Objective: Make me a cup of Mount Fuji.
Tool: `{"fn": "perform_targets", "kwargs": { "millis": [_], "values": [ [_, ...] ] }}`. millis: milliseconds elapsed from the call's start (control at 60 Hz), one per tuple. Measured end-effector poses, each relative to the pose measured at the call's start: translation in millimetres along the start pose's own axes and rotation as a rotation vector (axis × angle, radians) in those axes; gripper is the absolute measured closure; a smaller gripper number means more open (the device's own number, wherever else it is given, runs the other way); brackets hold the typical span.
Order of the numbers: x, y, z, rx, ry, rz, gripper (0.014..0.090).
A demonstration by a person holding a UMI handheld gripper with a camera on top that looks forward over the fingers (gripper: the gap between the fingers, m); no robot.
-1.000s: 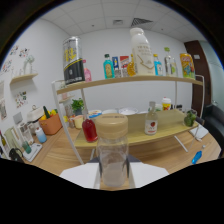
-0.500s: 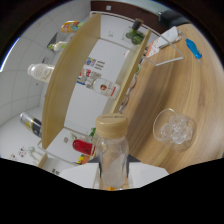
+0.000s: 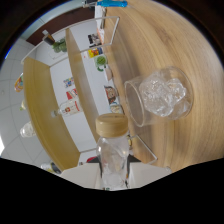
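Gripper (image 3: 114, 172) clamps a clear bottle (image 3: 113, 150), wooden cap (image 3: 112, 125) forward | view rolled sideways, apparently tipping to pour | ice-filled glass (image 3: 159, 96) stands just beyond, right of cap, on the wooden table (image 3: 200, 55).

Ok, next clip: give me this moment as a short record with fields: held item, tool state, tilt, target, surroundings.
held item: clear bottle with tan cap
tool: tool shut on the bottle
tilt: view rolled strongly sideways, so the bottle is tipped over
target: glass holding ice, just beyond the cap, on the wooden table
pour: no liquid seen leaving the bottle; cap on
surroundings: wooden shelf with bottles
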Motion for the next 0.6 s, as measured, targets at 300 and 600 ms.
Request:
{"fn": "perform_targets", "kwargs": {
  "millis": [300,600],
  "values": [
    [-38,11,-15,0.022,0.074,-0.569,0.0670],
    [-50,23,-3,0.104,0.221,-1.508,0.0671]
  ]
}}
